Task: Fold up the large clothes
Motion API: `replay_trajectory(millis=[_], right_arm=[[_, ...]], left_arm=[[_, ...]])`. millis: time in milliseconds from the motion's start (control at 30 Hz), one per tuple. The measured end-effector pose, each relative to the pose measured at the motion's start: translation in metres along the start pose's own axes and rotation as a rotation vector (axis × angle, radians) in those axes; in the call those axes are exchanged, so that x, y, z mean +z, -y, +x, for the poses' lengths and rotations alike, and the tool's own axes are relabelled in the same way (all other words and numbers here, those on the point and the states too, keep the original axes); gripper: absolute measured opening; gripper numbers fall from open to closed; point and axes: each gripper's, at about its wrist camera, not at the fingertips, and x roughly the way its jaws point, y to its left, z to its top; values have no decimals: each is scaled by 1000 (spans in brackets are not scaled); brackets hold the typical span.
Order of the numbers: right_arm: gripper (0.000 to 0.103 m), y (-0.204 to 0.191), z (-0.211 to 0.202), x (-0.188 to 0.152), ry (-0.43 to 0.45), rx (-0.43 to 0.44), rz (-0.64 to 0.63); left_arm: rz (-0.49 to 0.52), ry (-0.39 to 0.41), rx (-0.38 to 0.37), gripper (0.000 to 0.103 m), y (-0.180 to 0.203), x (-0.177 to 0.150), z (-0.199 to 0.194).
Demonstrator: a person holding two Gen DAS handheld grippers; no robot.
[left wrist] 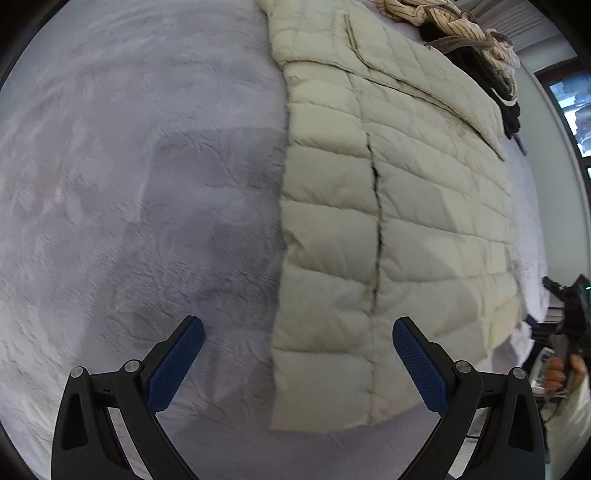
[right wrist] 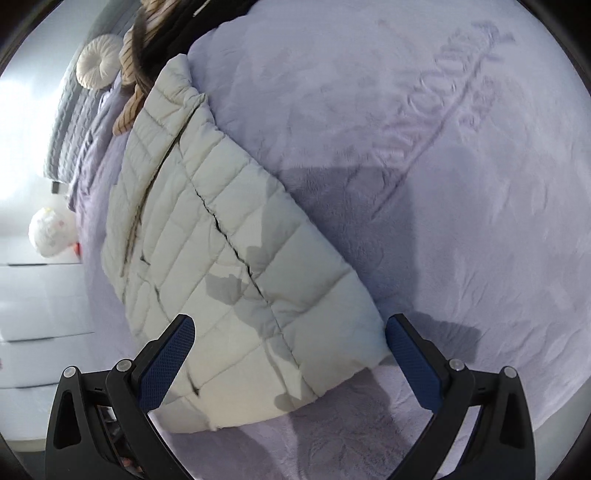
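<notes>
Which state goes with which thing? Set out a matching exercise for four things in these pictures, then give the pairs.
Things:
1. quilted jacket
2. striped garment
3. left gripper
4. round pillow

States:
A. crumpled in a pile with dark clothes at the far end of the bed
B. open, holding nothing
C. cream, lying flat on the lilac blanket
D. white, resting near the grey headboard

Pairs: 1-C, 2-A, 3-B, 4-D
</notes>
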Motion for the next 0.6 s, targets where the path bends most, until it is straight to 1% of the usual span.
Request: replay_trajectory(millis=[100,167,200,300,400,533,567,600], right_arm=[[103,4,11,-5,-57,50,12],[103,3,19,-8,-93,86,16],[103,2,23,-9,-109,107,17],[103,-3,36,-13,-151,187,21],[103,-10,46,-16,-171,256,25],[102,-12,53,-15,-156,292,54],[101,-10,54,-15,-154,307,71],[93,-10,55,-14,-153,313,87]], left_arm=[[-18,-25,-60,102,4,-1,5],[-31,-45,-82,102,7,-1,12],[-37,-51,-91,102,9,4,13],[-56,-73,-135,102,14,5,21],[-62,-94,-155,102,21,4,26],[-74,-117,-153,102,25,3,28],[-81,-117,-151,95,26,2,27],[-87,-118,-146,81,25,2,27]])
